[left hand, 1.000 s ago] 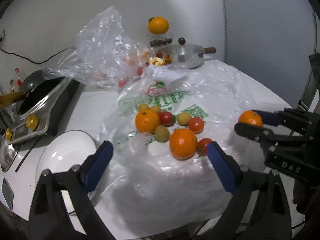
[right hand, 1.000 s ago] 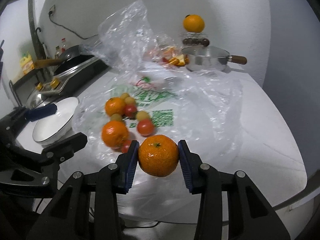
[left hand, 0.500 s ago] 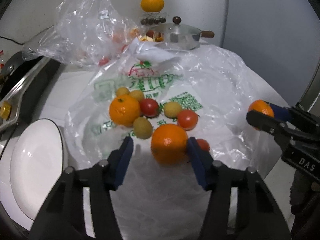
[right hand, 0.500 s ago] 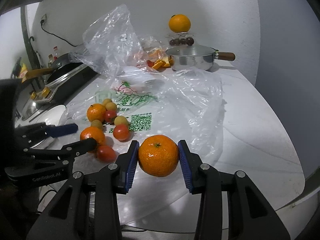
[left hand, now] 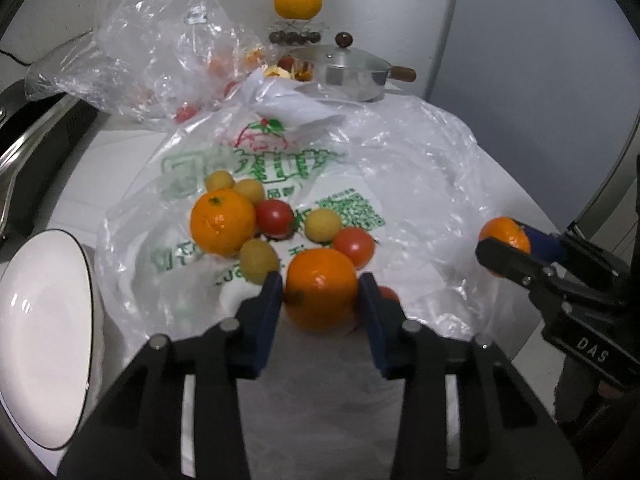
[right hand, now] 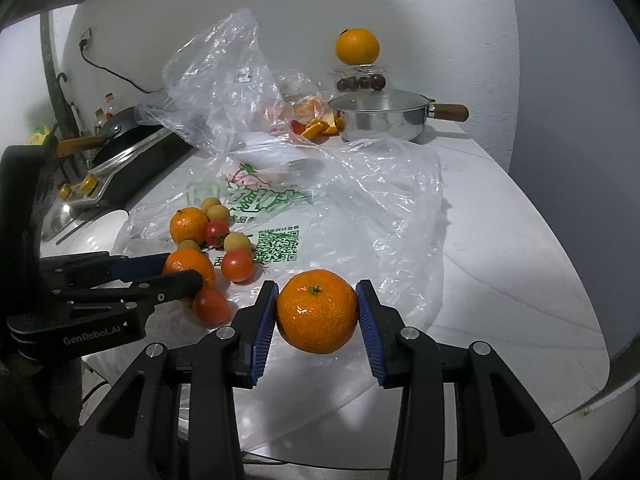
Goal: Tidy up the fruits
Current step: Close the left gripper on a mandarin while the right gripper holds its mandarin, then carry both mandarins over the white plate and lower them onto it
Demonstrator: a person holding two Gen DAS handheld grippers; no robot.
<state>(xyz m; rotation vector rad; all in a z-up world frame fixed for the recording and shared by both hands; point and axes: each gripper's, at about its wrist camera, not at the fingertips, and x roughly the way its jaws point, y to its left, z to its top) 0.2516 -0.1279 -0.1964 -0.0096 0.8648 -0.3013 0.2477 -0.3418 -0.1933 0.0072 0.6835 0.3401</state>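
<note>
On the printed plastic bag (left hand: 280,168): your left gripper (left hand: 320,300), jaws closing, pads touching a round orange tangerine (left hand: 320,286).
Your right gripper (right hand: 317,312): clamping another orange tangerine (right hand: 317,316), lifted.

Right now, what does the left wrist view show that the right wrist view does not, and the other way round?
Only the left wrist view shows the wide inside of the white bowl. Only the right wrist view shows the wall socket with its black cable and the bottles behind the stove. Both show the left gripper closing around an orange on the printed bag, the right gripper gripping another orange, and the steel pan.
</note>
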